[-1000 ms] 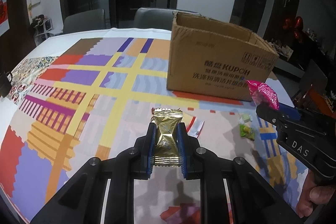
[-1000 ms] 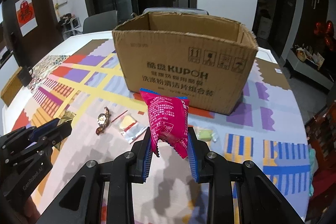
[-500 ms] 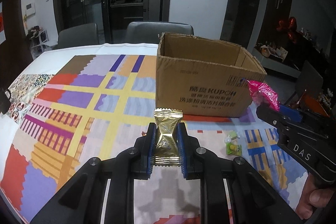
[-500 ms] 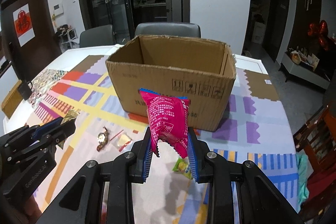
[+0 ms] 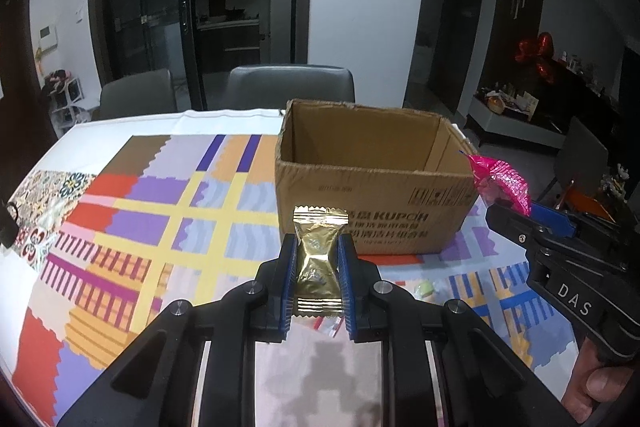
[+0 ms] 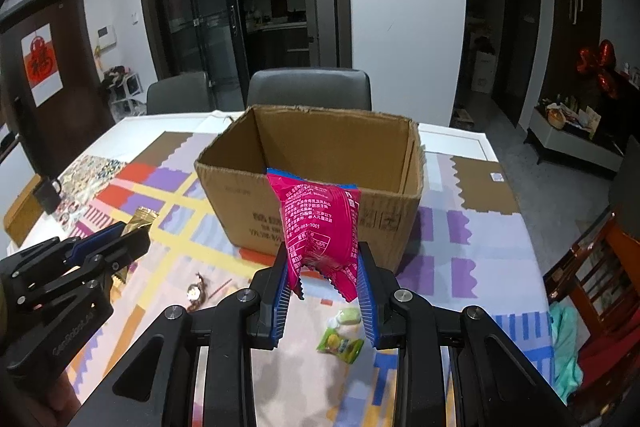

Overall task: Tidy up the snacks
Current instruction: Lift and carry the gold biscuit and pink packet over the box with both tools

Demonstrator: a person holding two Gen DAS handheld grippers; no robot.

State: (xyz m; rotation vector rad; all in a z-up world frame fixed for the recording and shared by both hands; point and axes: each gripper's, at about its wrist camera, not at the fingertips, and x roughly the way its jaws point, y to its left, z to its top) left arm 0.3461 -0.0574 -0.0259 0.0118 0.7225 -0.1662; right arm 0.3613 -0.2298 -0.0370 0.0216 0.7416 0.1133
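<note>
Left gripper clamps a gold foil snack packet, right gripper a pink plastic snack pouch, both raised for dropping into the open brown cardboard box ahead.

both wrist views look forward over the table at one cardboard box.

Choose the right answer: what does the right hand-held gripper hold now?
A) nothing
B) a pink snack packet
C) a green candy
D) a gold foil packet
B: in the right wrist view, the right hand-held gripper is shut on the pink snack packet, in front of the cardboard box.
</note>
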